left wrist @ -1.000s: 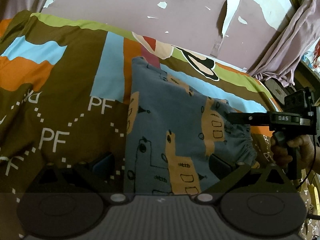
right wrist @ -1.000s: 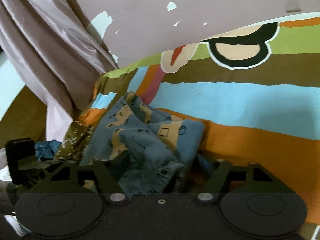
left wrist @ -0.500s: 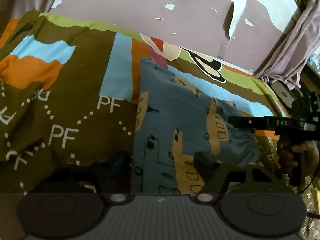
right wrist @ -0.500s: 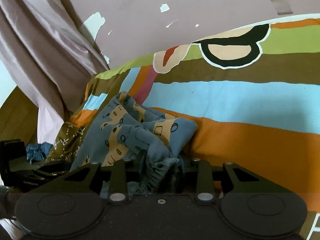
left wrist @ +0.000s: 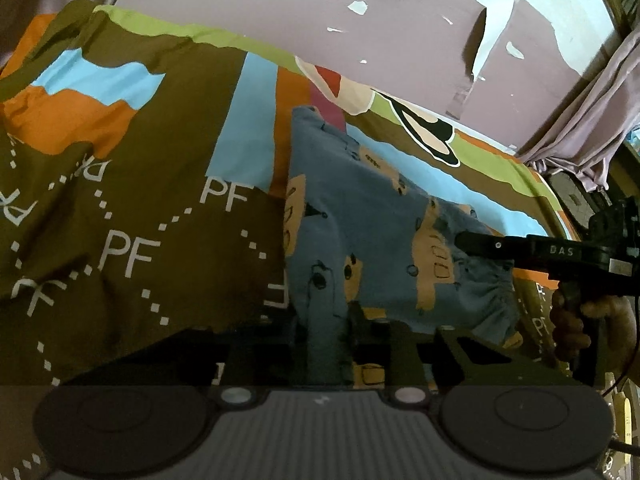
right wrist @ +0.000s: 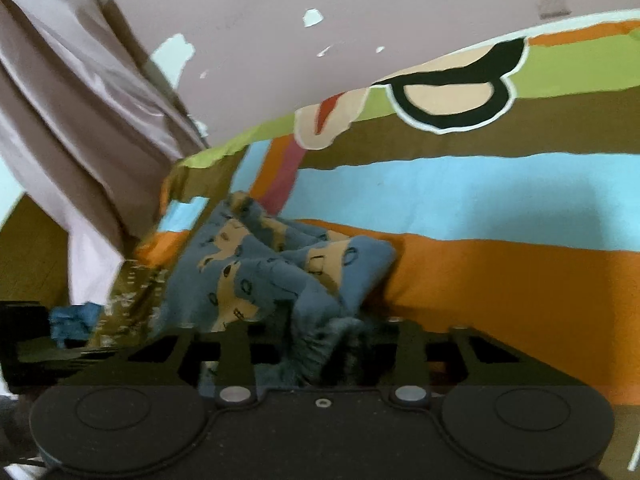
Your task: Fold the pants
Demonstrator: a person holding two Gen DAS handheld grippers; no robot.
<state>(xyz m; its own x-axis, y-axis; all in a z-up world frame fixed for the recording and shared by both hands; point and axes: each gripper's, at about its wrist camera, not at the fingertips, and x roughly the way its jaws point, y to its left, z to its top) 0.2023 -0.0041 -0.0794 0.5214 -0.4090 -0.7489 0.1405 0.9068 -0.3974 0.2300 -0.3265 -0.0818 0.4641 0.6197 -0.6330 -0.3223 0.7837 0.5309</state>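
You had the blue printed pants point(left wrist: 372, 232) lying lengthwise on the patterned bedsheet point(left wrist: 132, 216), and each tool pinched one near corner. Your left gripper point(left wrist: 326, 332) was clamped on a fold of cloth at the pants' near edge; your right gripper point(right wrist: 326, 344) had closed on the gathered waistband (its elastic bunched between the fingers). Holding both corners likely let you lift that end evenly and carry it over toward the far end.

blue pants point(left wrist: 384, 236) (tan print); brown-orange-blue bedsheet point(left wrist: 132, 208).
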